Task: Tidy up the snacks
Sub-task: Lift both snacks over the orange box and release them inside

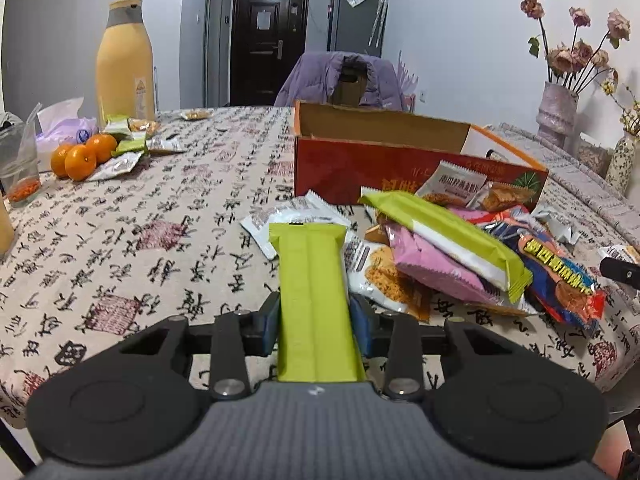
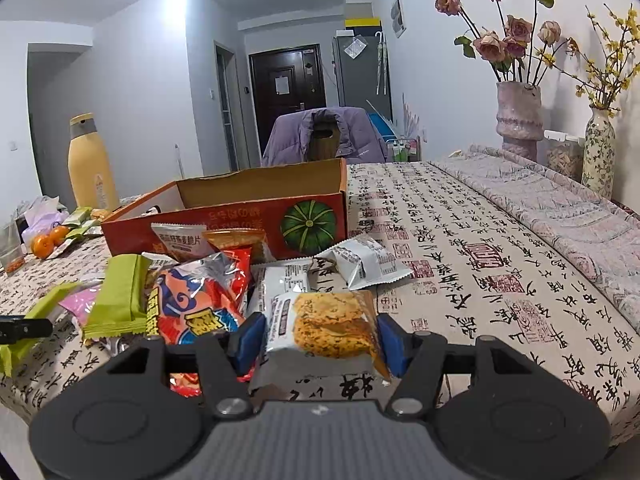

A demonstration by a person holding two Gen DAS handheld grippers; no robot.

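Note:
My left gripper (image 1: pixel 316 312) is shut on a long green snack bar (image 1: pixel 310 280) that points forward just above the table. My right gripper (image 2: pixel 322 340) is shut on a clear-and-white cracker packet (image 2: pixel 328 326), held at the table's near edge. A pile of snack packets (image 1: pixel 460 248) lies in front of an open red cardboard box (image 1: pixel 360 164). The pile holds another green bar (image 1: pixel 448 236), a pink packet (image 1: pixel 432 268) and a red-blue packet (image 2: pixel 200 296). The box also shows in the right wrist view (image 2: pixel 248 216).
A tall yellow bottle (image 1: pixel 124 64), oranges (image 1: pixel 80 156), small snack packets (image 1: pixel 132 148) and a plastic cup (image 1: pixel 18 160) stand at the far left. Vases with dried flowers (image 2: pixel 518 120) stand at the right. A chair with a purple jacket (image 1: pixel 340 80) is behind the table.

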